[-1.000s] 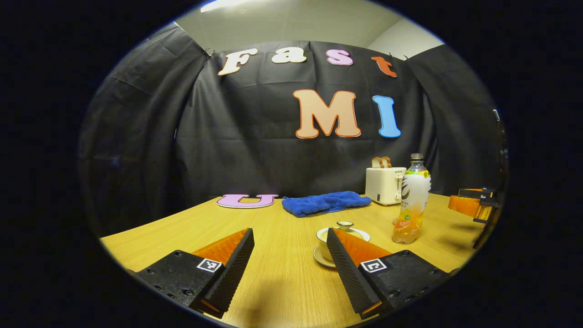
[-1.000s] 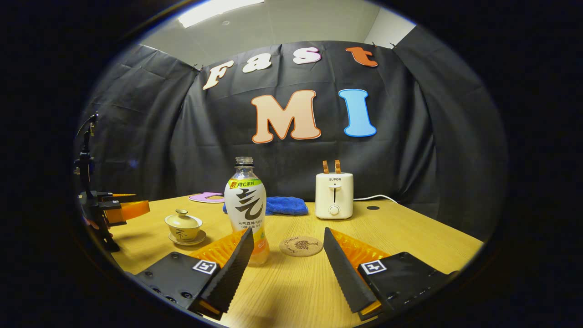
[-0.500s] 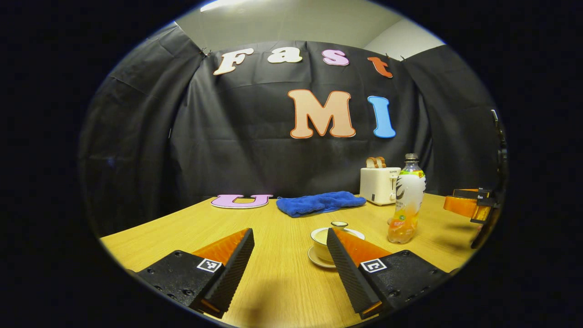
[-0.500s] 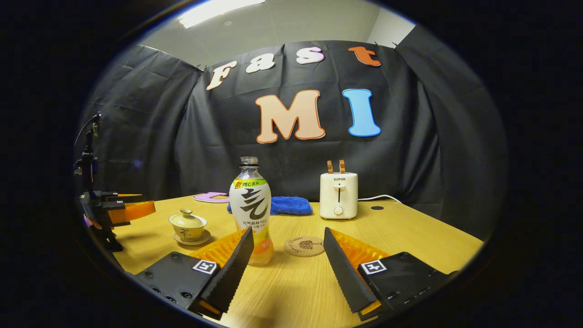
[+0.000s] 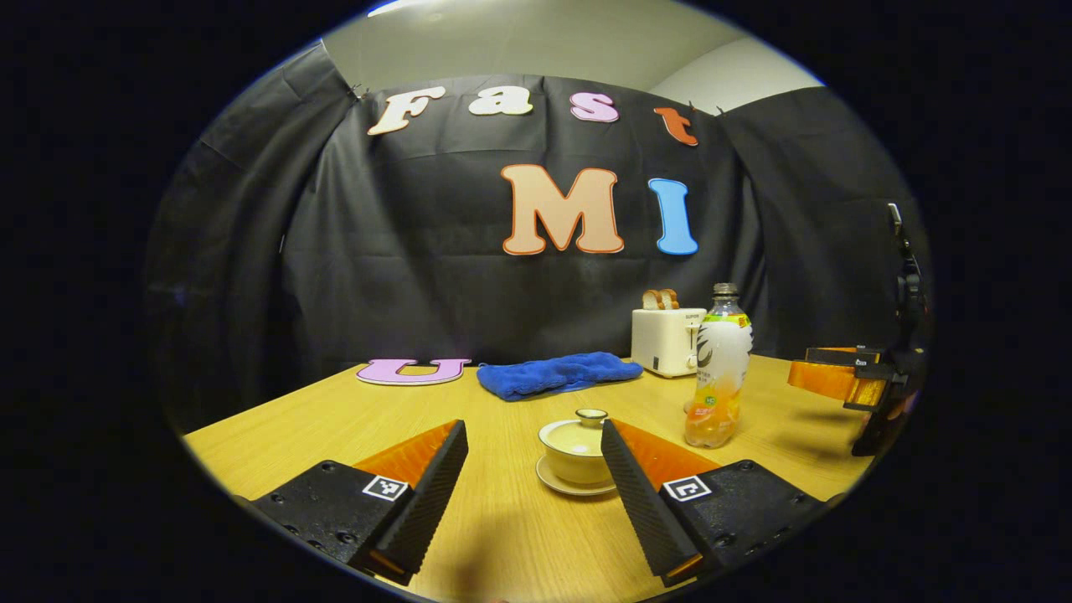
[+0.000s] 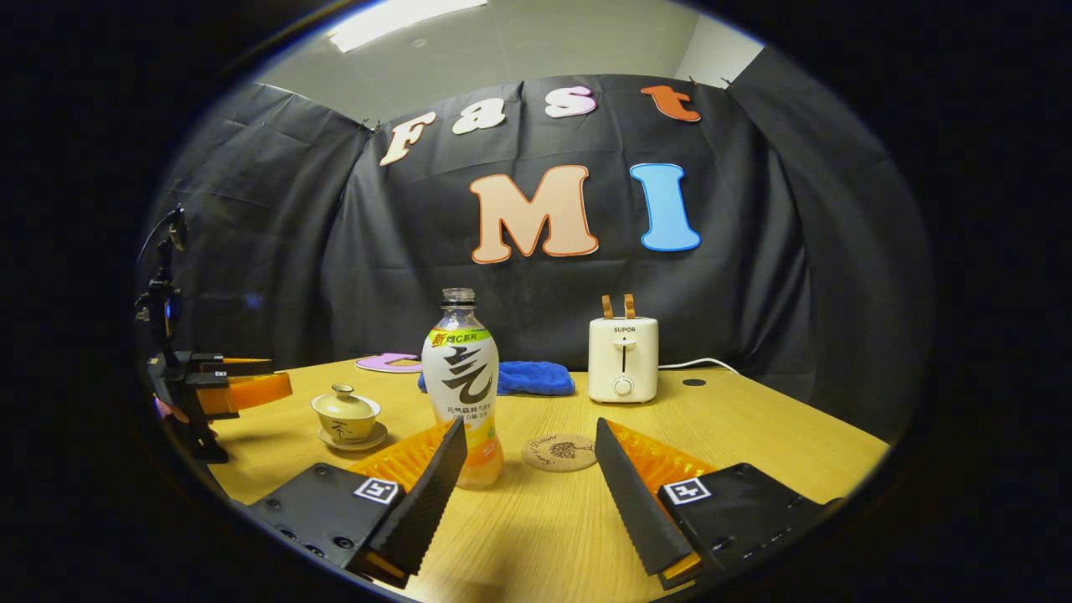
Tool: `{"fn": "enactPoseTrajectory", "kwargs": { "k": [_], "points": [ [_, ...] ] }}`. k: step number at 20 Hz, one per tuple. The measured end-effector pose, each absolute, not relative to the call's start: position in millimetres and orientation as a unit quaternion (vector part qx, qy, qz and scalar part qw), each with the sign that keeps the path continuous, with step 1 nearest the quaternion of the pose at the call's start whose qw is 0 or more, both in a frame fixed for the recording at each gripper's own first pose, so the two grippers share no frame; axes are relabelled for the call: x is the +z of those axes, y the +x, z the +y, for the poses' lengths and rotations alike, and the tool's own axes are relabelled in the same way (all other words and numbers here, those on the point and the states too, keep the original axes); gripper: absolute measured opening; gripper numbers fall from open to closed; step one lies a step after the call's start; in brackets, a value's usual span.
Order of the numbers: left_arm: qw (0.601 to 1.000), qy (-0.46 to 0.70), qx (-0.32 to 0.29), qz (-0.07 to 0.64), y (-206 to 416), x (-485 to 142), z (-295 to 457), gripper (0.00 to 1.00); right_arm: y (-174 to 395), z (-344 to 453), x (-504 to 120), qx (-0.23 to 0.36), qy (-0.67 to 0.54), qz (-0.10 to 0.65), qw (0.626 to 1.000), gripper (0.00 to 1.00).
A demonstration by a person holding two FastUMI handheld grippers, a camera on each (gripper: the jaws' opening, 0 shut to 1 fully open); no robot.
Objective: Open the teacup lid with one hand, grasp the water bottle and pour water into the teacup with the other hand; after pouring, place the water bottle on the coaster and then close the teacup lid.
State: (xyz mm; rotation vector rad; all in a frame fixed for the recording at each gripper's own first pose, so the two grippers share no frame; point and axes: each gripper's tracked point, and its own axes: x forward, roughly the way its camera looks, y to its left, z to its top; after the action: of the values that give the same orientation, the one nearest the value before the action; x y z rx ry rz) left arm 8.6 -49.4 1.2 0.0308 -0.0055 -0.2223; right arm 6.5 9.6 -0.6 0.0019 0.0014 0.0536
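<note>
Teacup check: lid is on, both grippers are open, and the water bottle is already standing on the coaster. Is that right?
Not quite. In the right gripper view the water bottle stands on the bare table, beside the coaster, not on it. The rest holds: the lid sits on the teacup, and the left gripper and right gripper are open.

A lidded cream teacup [image 6: 345, 415] sat on its saucer; an uncapped bottle [image 6: 461, 387] stood upright beside a round coaster [image 6: 559, 451].
</note>
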Motion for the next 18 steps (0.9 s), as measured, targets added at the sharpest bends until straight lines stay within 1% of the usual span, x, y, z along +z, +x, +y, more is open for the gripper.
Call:
{"fn": "enactPoseTrajectory", "kwargs": {
  "k": [1, 2, 3, 4, 5, 7, 8, 10, 12, 13, 14, 17, 18],
  "points": [
    [0.992, 0.015, -0.126, -0.003, 8.3, 0.9, -56.5, 0.94, 6.4, 9.9, -0.7, 0.027, 0.001, 0.001, 1.000, 0.94],
    [0.990, 0.015, -0.143, -0.003, 8.7, 1.2, -64.2, 0.94, 6.4, 9.8, -0.6, 0.027, 0.001, 0.001, 1.000, 0.98],
    [0.987, 0.014, -0.158, -0.003, 10.2, 0.2, -68.9, 0.94, 6.7, 9.8, -0.9, 0.027, 0.001, 0.001, 1.000, 0.98],
    [0.986, 0.014, -0.167, -0.003, 11.5, 0.4, -73.0, 0.93, 6.4, 9.6, -0.4, 0.027, 0.001, 0.001, 1.000, 0.94],
    [0.985, 0.014, -0.171, -0.002, 15.2, 0.2, -73.9, 0.91, 6.6, 9.8, -0.8, 0.027, 0.001, 0.001, 1.000, 0.94],
    [0.983, 0.014, -0.183, -0.001, 19.7, -0.6, -80.5, 0.91, 6.7, 9.8, -0.8, 0.027, 0.001, 0.001, 1.000, 0.94],
    [0.982, 0.014, -0.190, -0.001, 22.8, -0.5, -83.8, 0.91, 6.7, 9.8, -0.6, 0.027, 0.001, 0.001, 1.000, 0.98],
    [0.981, 0.013, -0.196, 0.001, 30.7, -0.2, -88.2, 0.86, 6.7, 9.7, -0.4, 0.027, 0.001, 0.001, 1.000, 1.00],
    [0.979, 0.014, -0.206, 0.002, 37.9, -1.7, -93.2, 0.84, 6.9, 9.6, -0.8, 0.027, 0.001, 0.001, 1.000, 0.96],
    [0.978, 0.014, -0.208, 0.005, 43.1, -3.0, -95.0, 0.76, 6.9, 9.7, -0.7, 0.027, 0.001, 0.001, 1.000, 0.95],
    [0.978, 0.015, -0.208, 0.010, 48.3, -4.9, -96.0, 0.74, 6.8, 9.4, -0.5, 0.027, 0.001, 0.001, 1.000, 0.94],
    [0.977, 0.022, -0.210, 0.035, 57.8, -14.7, -99.8, 0.73, 6.7, 9.5, -0.6, 0.027, 0.001, 0.001, 1.000, 0.94],
    [0.976, 0.026, -0.211, 0.047, 59.4, -18.4, -101.1, 0.73, 7.0, 9.5, -0.4, 0.027, 0.001, 0.001, 1.000, 0.98]
  ]
}}
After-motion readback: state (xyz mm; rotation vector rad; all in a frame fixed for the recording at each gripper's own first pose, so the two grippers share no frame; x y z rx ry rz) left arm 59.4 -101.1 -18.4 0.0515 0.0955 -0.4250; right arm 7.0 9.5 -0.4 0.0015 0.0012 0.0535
